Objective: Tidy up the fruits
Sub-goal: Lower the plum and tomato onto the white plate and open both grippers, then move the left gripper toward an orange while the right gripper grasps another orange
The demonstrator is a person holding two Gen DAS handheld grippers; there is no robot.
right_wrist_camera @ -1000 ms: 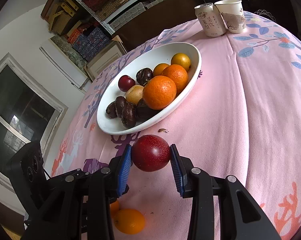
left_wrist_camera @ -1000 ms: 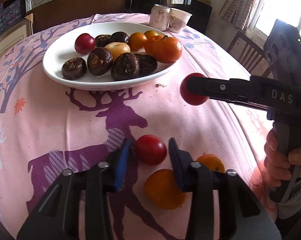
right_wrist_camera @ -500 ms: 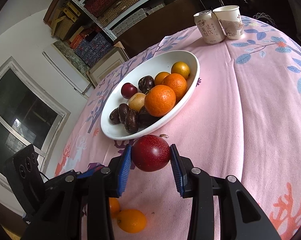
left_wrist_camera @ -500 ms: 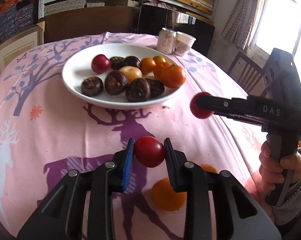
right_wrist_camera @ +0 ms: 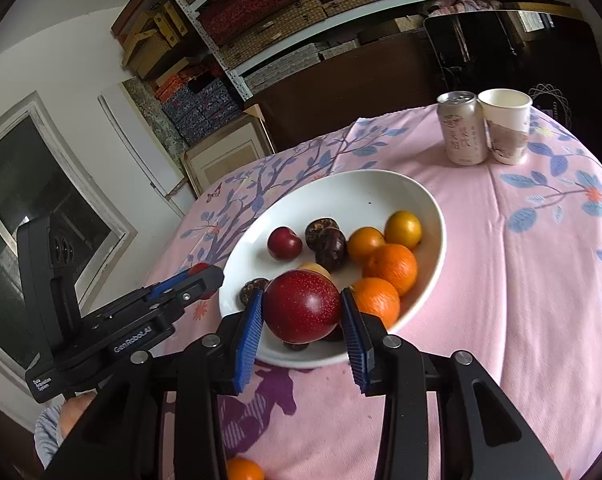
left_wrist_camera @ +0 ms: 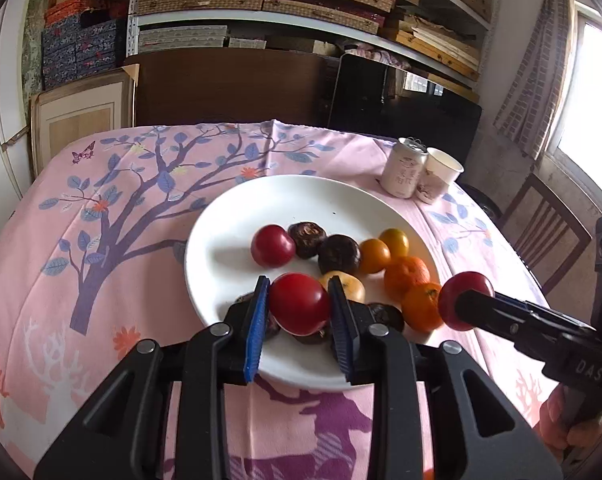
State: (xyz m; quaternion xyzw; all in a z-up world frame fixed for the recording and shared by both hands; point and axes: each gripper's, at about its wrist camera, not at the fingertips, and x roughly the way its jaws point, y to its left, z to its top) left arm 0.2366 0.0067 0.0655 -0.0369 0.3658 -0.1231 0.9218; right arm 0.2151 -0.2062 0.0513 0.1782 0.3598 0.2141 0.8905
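Item 1: smooth red plum (left_wrist_camera: 300,307), pinched between the blue pads of our left gripper (left_wrist_camera: 300,312), held over the near edge of the white bowl (left_wrist_camera: 221,240).

Item 2: darker, speckled red plum (right_wrist_camera: 302,306), clamped in our right gripper (right_wrist_camera: 302,316), also above the bowl's near rim.

In the bowl: 1 plum, oranges (right_wrist_camera: 390,268), dark wrinkled fruits.

Right wrist view alone shows 1 orange (right_wrist_camera: 243,470) on the pink cloth (right_wrist_camera: 521,280), short of the bowl.

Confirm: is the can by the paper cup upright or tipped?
Upright. The can stands on its base beside the cup, top facing up.
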